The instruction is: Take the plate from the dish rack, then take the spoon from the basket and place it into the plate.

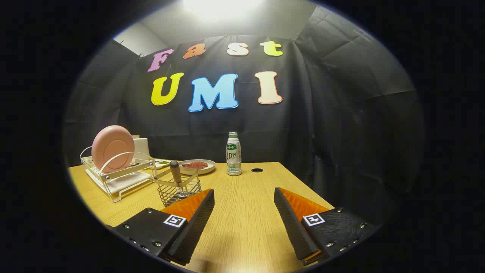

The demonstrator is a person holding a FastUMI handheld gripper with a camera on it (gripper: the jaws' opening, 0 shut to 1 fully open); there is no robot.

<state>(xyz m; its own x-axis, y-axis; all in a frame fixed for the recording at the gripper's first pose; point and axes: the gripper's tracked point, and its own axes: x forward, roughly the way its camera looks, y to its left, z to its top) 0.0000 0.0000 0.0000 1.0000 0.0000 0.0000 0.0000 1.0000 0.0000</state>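
1. The gripper hangs over the wooden table with its fingers spread wide apart, holding nothing; bare tabletop shows between them.
2. The table's right edge runs from beside the right finger back toward the far right corner, with the booth's dark cloth wall just beyond it. The far edge meets the same cloth behind a bottle.
3. Ahead of the fingers, the middle of the table lies open up to the bottle and a small round hole in the top just to its right.
4. The pink plate stands upright on edge in the dish rack at the far left, well apart from the fingers.
5. The wire basket sits just right of the rack and just beyond the left finger; the spoon stands in it, handle up.
6. Farther back, between basket and bottle, a shallow dish holds something reddish.
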